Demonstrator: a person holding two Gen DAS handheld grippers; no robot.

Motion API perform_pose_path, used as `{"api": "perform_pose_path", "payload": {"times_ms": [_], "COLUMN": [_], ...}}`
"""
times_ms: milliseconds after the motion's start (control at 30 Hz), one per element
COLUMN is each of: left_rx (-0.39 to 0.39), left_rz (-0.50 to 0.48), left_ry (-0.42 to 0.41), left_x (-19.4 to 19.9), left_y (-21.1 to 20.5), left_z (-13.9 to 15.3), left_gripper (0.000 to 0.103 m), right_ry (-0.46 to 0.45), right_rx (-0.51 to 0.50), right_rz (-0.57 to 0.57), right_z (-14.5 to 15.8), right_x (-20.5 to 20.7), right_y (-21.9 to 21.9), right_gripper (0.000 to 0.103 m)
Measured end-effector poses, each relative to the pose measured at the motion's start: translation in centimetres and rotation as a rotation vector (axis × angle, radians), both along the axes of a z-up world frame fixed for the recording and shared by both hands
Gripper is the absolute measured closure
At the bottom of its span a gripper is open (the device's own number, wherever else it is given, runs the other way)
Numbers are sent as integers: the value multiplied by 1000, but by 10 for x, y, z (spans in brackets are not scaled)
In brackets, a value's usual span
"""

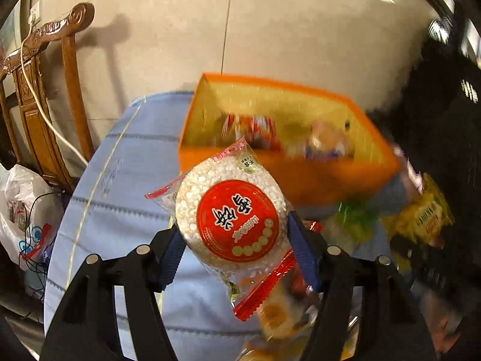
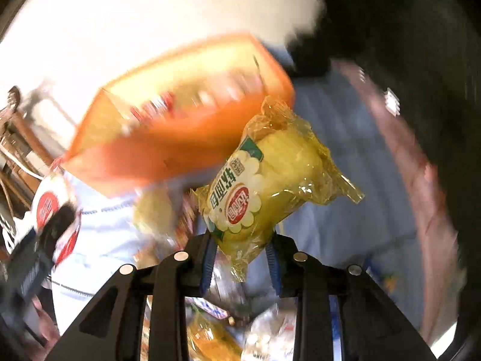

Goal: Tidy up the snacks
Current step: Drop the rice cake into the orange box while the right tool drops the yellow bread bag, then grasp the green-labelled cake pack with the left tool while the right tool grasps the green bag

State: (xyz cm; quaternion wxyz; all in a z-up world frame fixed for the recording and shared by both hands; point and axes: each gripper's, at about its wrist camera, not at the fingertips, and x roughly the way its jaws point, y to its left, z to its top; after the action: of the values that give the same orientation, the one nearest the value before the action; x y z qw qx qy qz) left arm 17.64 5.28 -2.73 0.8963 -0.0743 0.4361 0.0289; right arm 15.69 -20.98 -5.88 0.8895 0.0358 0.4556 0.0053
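My left gripper point(image 1: 236, 234) is shut on a round white rice cake point(image 1: 234, 219) in a clear wrapper with a red label, held above the blue cloth. My right gripper point(image 2: 242, 246) is shut on a yellow soft-bread packet point(image 2: 264, 186) by its lower end. Beyond both stands an orange box point(image 1: 303, 177) with a yellow inside, with several snack packets point(image 1: 252, 128) in it. In the right wrist view the same orange box point(image 2: 168, 156) is blurred, and the rice cake point(image 2: 49, 203) shows at the far left with the left gripper. The bread packet point(image 1: 421, 213) appears at the right of the left wrist view.
A light blue cloth point(image 1: 129, 180) covers the table. More snack packets point(image 2: 210, 334) lie below my right gripper. A carved wooden chair point(image 1: 48, 96) with a white cable and a white plastic bag point(image 1: 24, 210) stand at the left. A tiled wall point(image 1: 285, 30) is behind the box.
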Motion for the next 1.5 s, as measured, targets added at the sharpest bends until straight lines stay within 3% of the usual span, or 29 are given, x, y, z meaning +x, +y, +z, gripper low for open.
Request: {"api": "perform_pose_path", "payload": {"times_ms": [100,300,433,567,867,900,933,967,1000,1033,1100,1200,1333,1400,1500], "left_rx": [48,156,125,160,145,147,152,187,226,252,264,306,348,320,244], "left_rz": [-3,-47,-62,-80,-71,-70,-72,-50,-18,-6,-32,-72,-129,-147,-212], "left_ry": [-33,-31,-30,-26,25,27,29,36,35,22,-6,46,41,22,60], "left_x": [31,84,107,127,157,160,163,167,169,168,161,150,115,85,55], "left_y": [-4,-9,-6,-12,-13,-13,-14,-14,-13,-11,-10,-12,-11,-8,-7], "left_z": [22,43,42,36,16,15,13,11,11,11,13,4,-10,-21,-47], "left_gripper": [40,39,39,39,40,39,29,10,4,4,4,4,4,4,4], "right_ry": [-77,-96,-89,-81,-59,-64,-60,-54,-48,-44,-45,-20,12,54,144], "right_rx": [-47,-85,-79,-91,-82,-68,-52,-67,-62,-30,-18,-32,-116,-125,-89], "right_rz": [47,85,90,92,83,84,84,62,56,61,34,43,33,13,-19], "right_z": [30,53,52,35,23,23,23,23,23,23,25,25,13,-3,-42], "right_x": [18,72,100,126,158,162,170,174,175,175,170,156,121,108,93], "right_y": [10,15,17,32,41,42,41,38,33,26,13,1,-9,-15,-22], "right_gripper": [73,73,73,73,71,55,36,28,21,6,4,4,4,4,4]}}
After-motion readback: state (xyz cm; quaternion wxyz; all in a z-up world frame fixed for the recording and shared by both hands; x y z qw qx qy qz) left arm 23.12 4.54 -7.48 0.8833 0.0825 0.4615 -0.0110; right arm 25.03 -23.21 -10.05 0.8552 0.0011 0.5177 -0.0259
